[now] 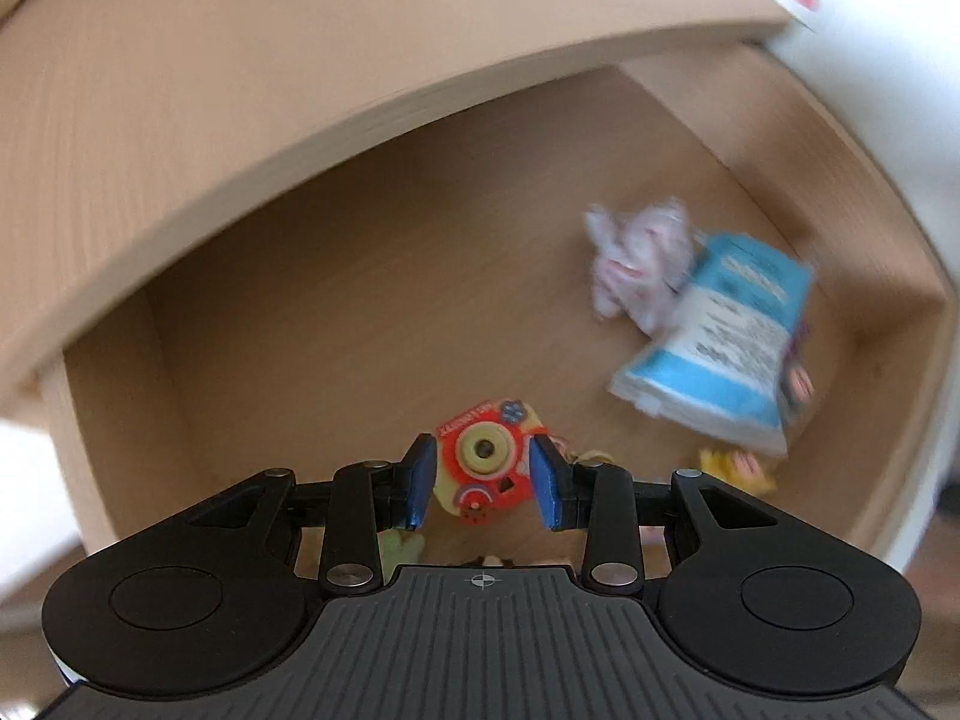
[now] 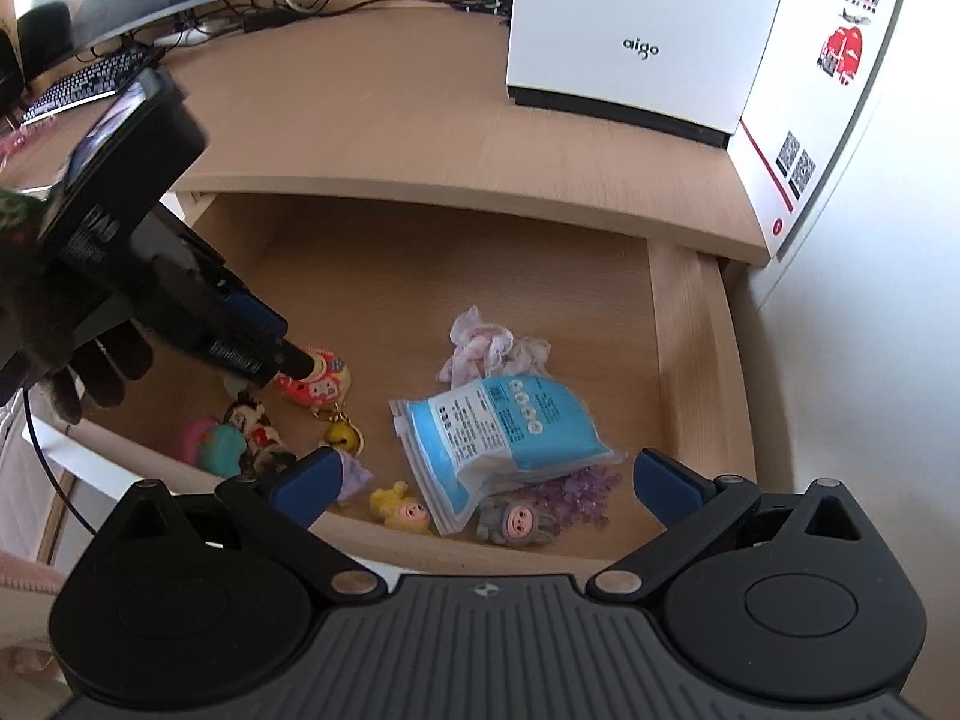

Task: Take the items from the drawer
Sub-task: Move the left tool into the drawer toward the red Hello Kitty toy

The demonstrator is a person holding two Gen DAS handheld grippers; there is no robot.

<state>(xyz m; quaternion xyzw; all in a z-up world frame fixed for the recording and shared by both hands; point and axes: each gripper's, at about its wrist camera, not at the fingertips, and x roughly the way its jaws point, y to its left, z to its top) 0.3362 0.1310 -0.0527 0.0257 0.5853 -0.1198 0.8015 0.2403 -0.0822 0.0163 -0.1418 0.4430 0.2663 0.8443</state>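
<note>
Left tongs [image 1: 483, 474] closed around red toy keychain [image 1: 486, 462] inside open drawer [image 2: 684, 324], right tongs [image 2: 480, 480] wide open, empty, above blue packet [image 2: 510, 426]

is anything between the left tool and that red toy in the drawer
Nothing visible does. The left tool already has its blue pads on either side of the red toy, though contact is unclear. The blue packet and pink cloth lie off to the right in the drawer, clear of it.
</note>
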